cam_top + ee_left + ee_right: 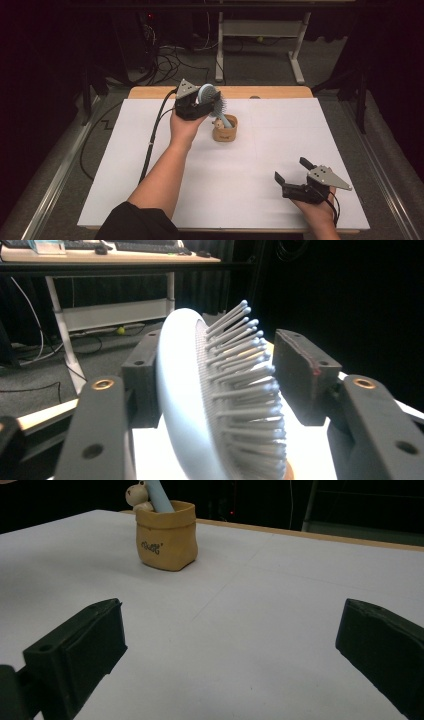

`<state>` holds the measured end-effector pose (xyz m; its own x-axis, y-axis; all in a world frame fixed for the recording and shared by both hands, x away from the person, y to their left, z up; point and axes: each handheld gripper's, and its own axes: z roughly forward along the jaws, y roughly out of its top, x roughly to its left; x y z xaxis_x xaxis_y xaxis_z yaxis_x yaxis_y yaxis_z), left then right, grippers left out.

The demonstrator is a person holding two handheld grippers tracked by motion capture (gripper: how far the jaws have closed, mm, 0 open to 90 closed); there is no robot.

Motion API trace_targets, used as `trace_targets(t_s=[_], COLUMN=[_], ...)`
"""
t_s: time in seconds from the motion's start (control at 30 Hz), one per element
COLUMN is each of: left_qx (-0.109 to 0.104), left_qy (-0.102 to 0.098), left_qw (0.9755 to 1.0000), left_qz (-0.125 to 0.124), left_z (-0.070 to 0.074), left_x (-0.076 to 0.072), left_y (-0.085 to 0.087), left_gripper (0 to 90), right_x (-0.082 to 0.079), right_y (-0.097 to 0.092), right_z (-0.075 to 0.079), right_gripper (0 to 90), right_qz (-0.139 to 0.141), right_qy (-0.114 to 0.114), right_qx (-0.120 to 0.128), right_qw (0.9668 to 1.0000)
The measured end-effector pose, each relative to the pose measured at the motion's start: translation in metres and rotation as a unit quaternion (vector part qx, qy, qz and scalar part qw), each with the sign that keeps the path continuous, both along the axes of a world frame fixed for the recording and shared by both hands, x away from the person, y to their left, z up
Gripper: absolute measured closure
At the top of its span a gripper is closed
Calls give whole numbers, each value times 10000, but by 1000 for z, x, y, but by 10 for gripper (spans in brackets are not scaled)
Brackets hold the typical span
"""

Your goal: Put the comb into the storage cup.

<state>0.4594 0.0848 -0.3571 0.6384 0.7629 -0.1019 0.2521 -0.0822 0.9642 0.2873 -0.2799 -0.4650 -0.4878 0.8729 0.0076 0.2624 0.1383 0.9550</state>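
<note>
Nearest me, well short of the tan cup, the right gripper rests on the white desk, jaws spread, nothing between them. One cup, one pale blue hairbrush, two grippers. The brush stands handle-down in the cup, its head leaning out above the rim. The left gripper, just behind the cup, has its jaws parted around that head, pads apparently not pressing. The brush looks light and stiff with springy bristles; I'd grip the smooth back and edges.

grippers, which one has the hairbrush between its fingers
The left gripper: the blue hairbrush head sits between its fingers, handle in the tan pot. The right gripper is open.
</note>
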Motion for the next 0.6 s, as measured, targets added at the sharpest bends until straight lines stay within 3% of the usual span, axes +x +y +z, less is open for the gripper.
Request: trace_targets(t_s=[0.6], left_qx=[88], left_qy=[70], left_qw=[9999], left_qz=[-14], left_z=[-3], left_x=[2], left_y=[5], left_gripper=[264], right_x=[0], right_y=[0], right_z=[0], right_gripper=[2], right_qz=[-13], right_qy=[16], right_qx=[-36], right_qw=[10000])
